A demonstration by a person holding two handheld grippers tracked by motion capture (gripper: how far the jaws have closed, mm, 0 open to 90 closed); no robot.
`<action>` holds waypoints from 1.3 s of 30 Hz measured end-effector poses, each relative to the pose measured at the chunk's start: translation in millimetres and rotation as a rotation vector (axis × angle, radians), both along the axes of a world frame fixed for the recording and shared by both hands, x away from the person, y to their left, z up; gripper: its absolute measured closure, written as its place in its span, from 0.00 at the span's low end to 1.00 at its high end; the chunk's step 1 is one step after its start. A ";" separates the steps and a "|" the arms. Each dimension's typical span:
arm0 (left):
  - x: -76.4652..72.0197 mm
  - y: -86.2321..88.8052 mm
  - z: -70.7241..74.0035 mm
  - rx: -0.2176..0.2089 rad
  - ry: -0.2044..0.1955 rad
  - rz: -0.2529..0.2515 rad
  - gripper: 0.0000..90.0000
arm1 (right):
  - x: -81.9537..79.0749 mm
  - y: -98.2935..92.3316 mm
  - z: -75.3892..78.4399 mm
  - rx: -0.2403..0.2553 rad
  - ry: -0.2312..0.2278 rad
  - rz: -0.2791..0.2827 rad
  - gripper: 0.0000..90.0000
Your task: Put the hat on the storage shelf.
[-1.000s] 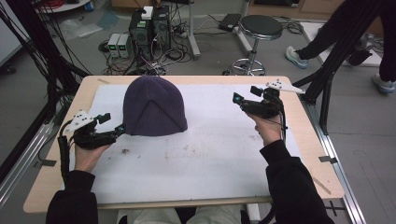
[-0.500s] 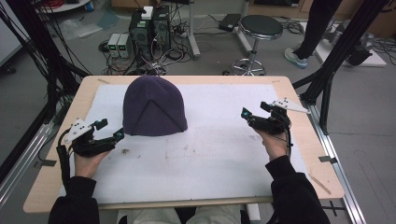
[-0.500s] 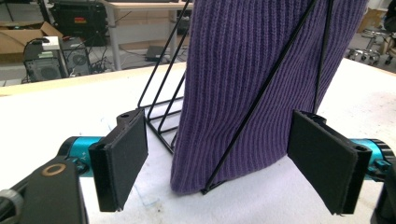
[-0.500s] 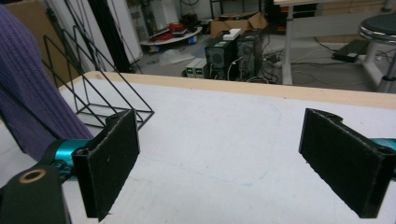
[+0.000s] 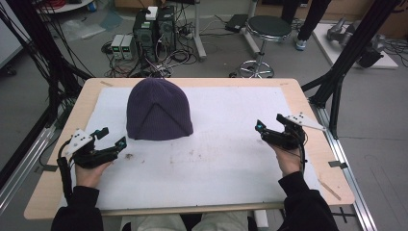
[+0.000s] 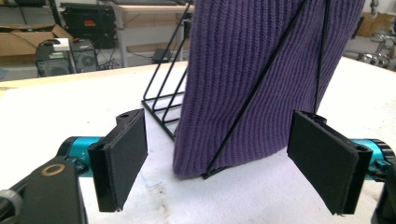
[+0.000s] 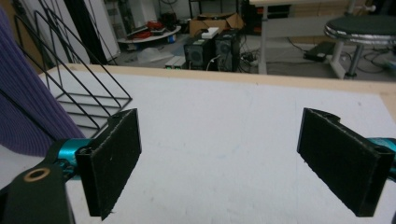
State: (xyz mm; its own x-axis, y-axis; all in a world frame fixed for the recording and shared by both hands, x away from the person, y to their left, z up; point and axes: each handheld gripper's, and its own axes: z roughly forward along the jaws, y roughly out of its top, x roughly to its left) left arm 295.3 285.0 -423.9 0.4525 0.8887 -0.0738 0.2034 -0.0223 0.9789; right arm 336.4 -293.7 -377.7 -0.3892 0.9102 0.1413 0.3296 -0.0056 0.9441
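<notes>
1. Two grippers sat low at the table sides, both empty with jaws spread wide.
2. Hat stood on a wire rack at the back left of the white mat.
3. Left gripper pointed at the hat's lower left edge, near but apart.
4. Right gripper was well apart from the hat, on its right.
5. Left gripper view: hat filled the gap ahead between the pads.

Black sleeves; each tool has black padded jaws, teal fittings, grey plate.
</notes>
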 end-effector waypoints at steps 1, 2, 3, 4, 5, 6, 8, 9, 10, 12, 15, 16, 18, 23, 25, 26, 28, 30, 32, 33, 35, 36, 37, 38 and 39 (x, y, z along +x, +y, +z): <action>-0.8 0.8 -0.7 -0.001 -0.004 0.006 0.23 | -2.2 -2.1 -5.1 0.007 0.004 -0.010 0.14; -2.0 1.6 -2.0 -0.006 -0.007 0.015 0.23 | -3.5 -3.9 -8.8 0.006 0.000 -0.017 0.14; -3.4 2.6 -4.2 -0.011 -0.010 0.022 0.23 | -5.7 -5.9 -13.4 0.003 -0.004 -0.027 0.14; -4.4 2.8 -5.8 -0.014 -0.012 0.026 0.23 | -8.8 -8.1 -18.9 -0.002 -0.011 -0.042 0.14; -5.8 2.2 -9.0 -0.014 -0.019 0.042 0.23 | -10.4 -9.3 -21.9 -0.004 -0.016 -0.048 0.14; -6.7 1.5 -11.7 -0.008 -0.025 0.055 0.23 | -12.9 -11.3 -26.3 -0.007 -0.021 -0.059 0.14; -7.8 -0.3 -15.4 0.003 -0.032 0.070 0.23 | -16.9 -13.6 -32.1 -0.015 -0.034 -0.081 0.14; -8.3 -1.9 -17.0 0.014 -0.033 0.079 0.23 | -18.2 -14.5 -34.0 -0.021 -0.043 -0.087 0.14; -8.5 -2.6 -17.5 0.020 -0.033 0.082 0.23 | -20.3 -15.1 -36.8 -0.038 -0.056 -0.097 0.14; -9.5 -5.0 -18.4 0.023 -0.034 0.088 0.21 | -21.6 -15.1 -38.0 -0.062 -0.055 -0.115 0.13; -12.0 -6.4 -18.7 0.016 -0.047 0.101 0.21 | -23.3 -13.7 -37.7 -0.079 -0.084 -0.151 0.13; -12.6 -5.9 -18.6 0.018 -0.050 0.102 0.21 | -24.1 -13.2 -37.8 -0.095 -0.100 -0.168 0.13; -13.7 -4.6 -19.4 0.000 -0.058 0.114 0.21 | -25.2 -12.6 -37.8 -0.101 -0.108 -0.199 0.13; -14.1 -2.1 -20.5 -0.017 -0.063 0.126 0.21 | -23.7 -13.2 -38.5 -0.095 -0.112 -0.224 0.14; -14.4 -1.4 -20.4 -0.017 -0.063 0.127 0.21 | -23.0 -13.3 -39.0 -0.091 -0.101 -0.226 0.14; -14.7 -1.1 -20.1 -0.024 -0.067 0.125 0.21 | -23.0 -13.3 -38.9 -0.091 -0.101 -0.226 0.13; -15.2 -0.5 -19.6 -0.035 -0.071 0.125 0.21 | -22.6 -13.8 -38.8 -0.099 -0.110 -0.234 0.14; -15.6 0.3 -19.2 -0.037 -0.071 0.118 0.21 | -21.5 -14.7 -39.4 -0.093 -0.098 -0.229 0.13; -15.6 -0.4 -19.0 -0.037 -0.071 0.113 0.21 | -20.3 -14.8 -40.2 -0.088 -0.081 -0.229 0.13; -15.6 -0.7 -19.0 -0.036 -0.071 0.112 0.21 | -19.7 -14.9 -40.6 -0.089 -0.075 -0.225 0.14; -15.2 -0.9 -19.0 -0.038 -0.072 0.109 0.21 | -19.5 -14.2 -40.7 -0.090 -0.076 -0.223 0.14; -14.9 -0.8 -19.1 -0.039 -0.072 0.110 0.21 | -19.7 -14.1 -40.6 -0.095 -0.082 -0.221 0.13; -14.7 -0.7 -19.0 -0.039 -0.072 0.110 0.21 | -20.0 -13.9 -40.5 -0.095 -0.082 -0.219 0.14; -14.5 -0.3 -19.0 -0.042 -0.070 0.110 0.21 | -20.0 -13.8 -40.6 -0.092 -0.083 -0.218 0.13; -14.3 -0.1 -19.1 -0.043 -0.069 0.110 0.21 | -20.1 -13.9 -40.5 -0.090 -0.082 -0.217 0.14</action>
State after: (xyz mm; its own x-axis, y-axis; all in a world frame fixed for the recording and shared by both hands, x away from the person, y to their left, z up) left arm 281.0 284.9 -443.0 0.3574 0.9301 -0.0849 0.1340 0.0389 0.9902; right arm 316.3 -307.6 -418.2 -0.1896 0.9814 0.0314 0.2518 0.0177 0.9676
